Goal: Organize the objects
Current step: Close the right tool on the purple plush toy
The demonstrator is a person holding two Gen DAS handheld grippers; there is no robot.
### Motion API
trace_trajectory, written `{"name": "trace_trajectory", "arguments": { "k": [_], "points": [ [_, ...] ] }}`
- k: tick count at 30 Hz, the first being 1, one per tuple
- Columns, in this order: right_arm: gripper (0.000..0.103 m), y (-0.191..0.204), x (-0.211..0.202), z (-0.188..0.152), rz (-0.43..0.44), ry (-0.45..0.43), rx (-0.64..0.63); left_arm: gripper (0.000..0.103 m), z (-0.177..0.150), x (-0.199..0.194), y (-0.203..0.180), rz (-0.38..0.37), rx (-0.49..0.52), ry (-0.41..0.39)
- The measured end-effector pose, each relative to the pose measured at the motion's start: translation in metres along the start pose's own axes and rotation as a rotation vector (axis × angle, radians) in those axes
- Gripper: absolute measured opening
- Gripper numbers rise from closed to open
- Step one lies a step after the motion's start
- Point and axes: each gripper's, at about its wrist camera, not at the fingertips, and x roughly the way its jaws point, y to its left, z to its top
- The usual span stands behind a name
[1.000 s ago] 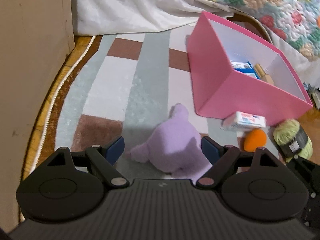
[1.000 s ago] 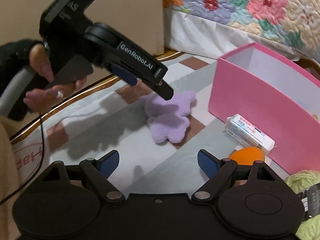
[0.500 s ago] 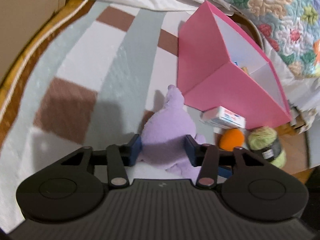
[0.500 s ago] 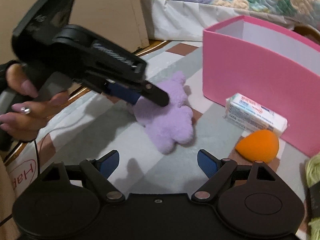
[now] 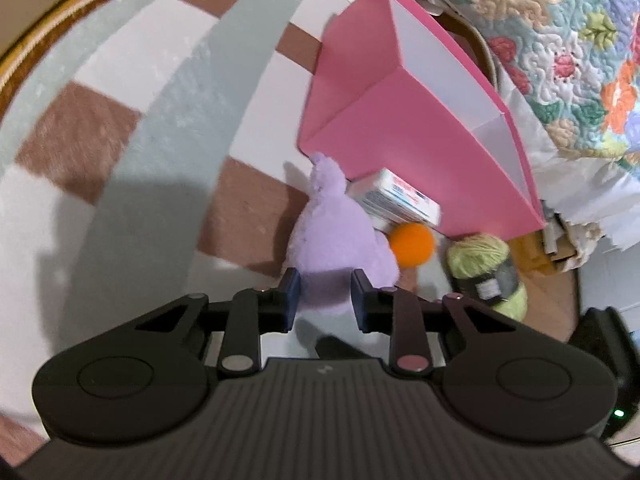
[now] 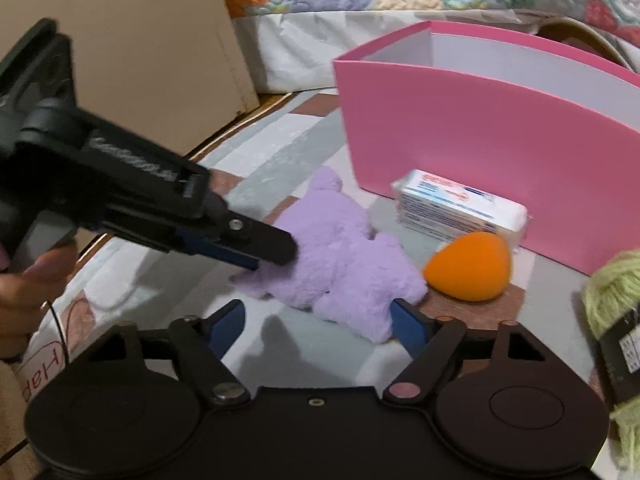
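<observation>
Purple plush toy [image 5: 334,236], soft and fuzzy, lies on the striped grey, white and brown rug [image 5: 132,132] just in front of the tall pink cardboard box [image 5: 400,136], and the left gripper [image 5: 323,294] has it pinched: its blue pads have just been closing and now press into the near end of the plush. So the step in hand looks like the pick-up of the toy, with the box as the likely home for it. The next move probably calls for a lift high enough to clear the box's tall wall, then a carry over the opening.

The right gripper [image 6: 318,320] hovers low over the same toy with its jaws apart; they have just been narrowing, but the pads press on nothing. Near it sit an orange egg-shaped sponge [image 6: 470,266] and a white wrapped tissue pack [image 6: 460,210], both close against the box.

Inside the box, the contents are hidden from both views. A ball of green yarn [image 5: 486,270] is cut off at the edge in the right view, and motion blur softens the left view.
</observation>
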Motion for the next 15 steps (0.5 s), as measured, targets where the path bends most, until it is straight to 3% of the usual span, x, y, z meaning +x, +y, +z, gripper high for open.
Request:
{"name": "trace_trajectory", "arguments": {
  "k": [5, 9, 10, 12, 15],
  "points": [
    [0.078, -0.015, -0.012, -0.009, 0.004, 0.0, 0.072, 0.026, -0.01, 0.0, -0.002, -0.084, -0.067, 0.047],
    [0.078, -0.033, -0.017, -0.017, -0.004, -0.017, 0.142, 0.028, -0.012, 0.008, -0.006, 0.031, -0.026, 0.011],
    [0.078, -0.037, -0.014, -0.017, -0.007, -0.008, 0.162, 0.03, -0.011, 0.008, -0.008, 0.046, -0.009, -0.003],
    [0.078, -0.043, -0.014, -0.017, 0.01, -0.018, 0.176, 0.048, -0.008, 0.008, -0.009, 0.063, 0.004, -0.026],
    [0.079, -0.042, -0.01, -0.013, 0.032, -0.004, 0.169, 0.05, -0.006, 0.014, -0.008, 0.07, 0.012, -0.049]
  ]
}}
